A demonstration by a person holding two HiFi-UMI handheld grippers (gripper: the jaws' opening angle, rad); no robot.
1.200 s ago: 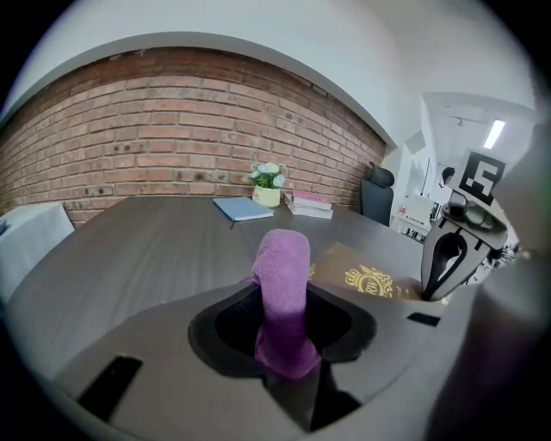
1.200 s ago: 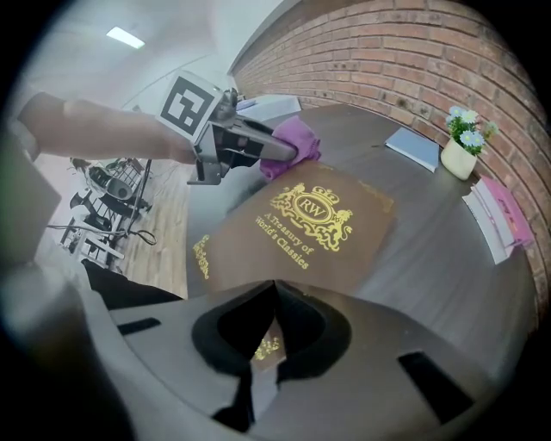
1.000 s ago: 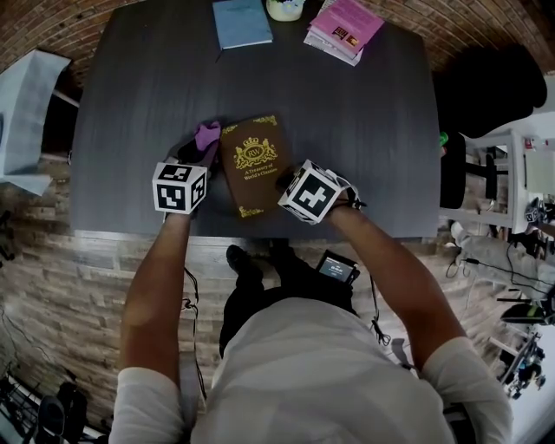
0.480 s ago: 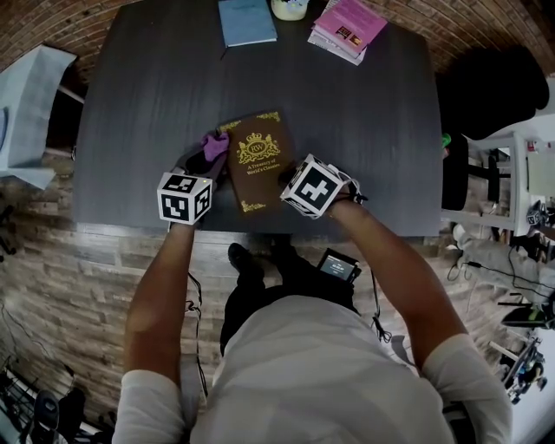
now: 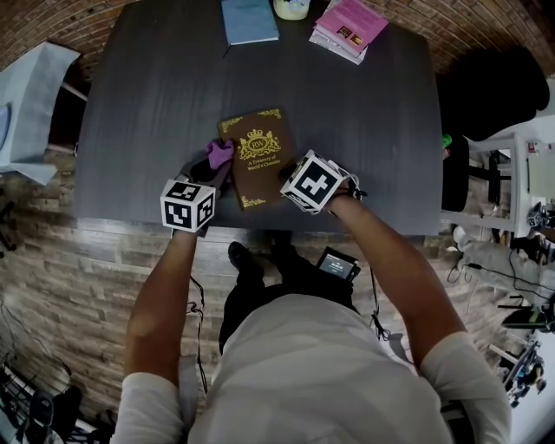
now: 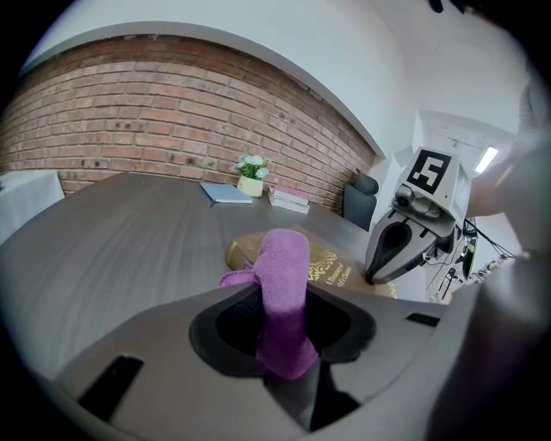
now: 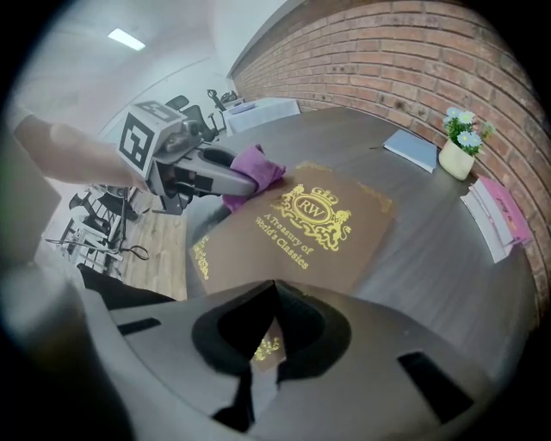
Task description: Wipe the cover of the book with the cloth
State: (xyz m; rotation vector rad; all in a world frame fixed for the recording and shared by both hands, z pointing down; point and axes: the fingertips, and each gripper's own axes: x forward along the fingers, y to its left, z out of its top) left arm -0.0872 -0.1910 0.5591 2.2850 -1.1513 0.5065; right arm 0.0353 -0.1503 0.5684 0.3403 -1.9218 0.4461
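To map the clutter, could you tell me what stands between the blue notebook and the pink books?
A small pot of flowers stands between the blue notebook and the pink books, clearest in the right gripper view.

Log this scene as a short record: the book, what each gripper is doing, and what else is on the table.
book: brown, closed, flat on the dark table
left gripper: shut on purple cloth, at the book's left edge
right gripper: shut, empty, tips over the book's near corner
far edge: blue notebook, flower pot, pink books
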